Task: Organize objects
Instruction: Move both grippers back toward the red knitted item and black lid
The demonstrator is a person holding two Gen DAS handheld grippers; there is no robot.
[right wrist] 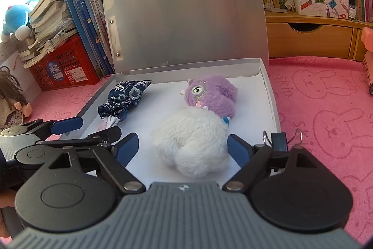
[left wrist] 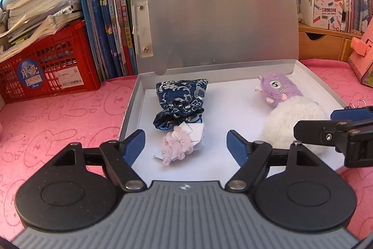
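Closing the box (left wrist: 314, 72) appears to be the step in hand: four items already lie on its white floor and the lid (left wrist: 214, 15) stands upright against the books (left wrist: 112, 15).

1. Confirm the contents. The pouch (left wrist: 181, 97) lies at the back left, with the pink tuft (left wrist: 176, 146) and its folded paper just in front of it. The purple toy (right wrist: 209, 95) sits at the back right, touching the white plush (right wrist: 193, 146).
2. Check the claws. The left claw (left wrist: 185, 144) is spread and empty, with the tuft between its fingers. The right claw (right wrist: 181, 148) is spread and empty around the near end of the plush.
3. Withdraw both claws from the box without snagging fur or paper.
4. Reach the lid's top edge and lower it forward slowly. The plush stands tallest and may resist; press it flat first if so.
5. Keep the binder clip (right wrist: 279, 139) at the right rim free of the lid.
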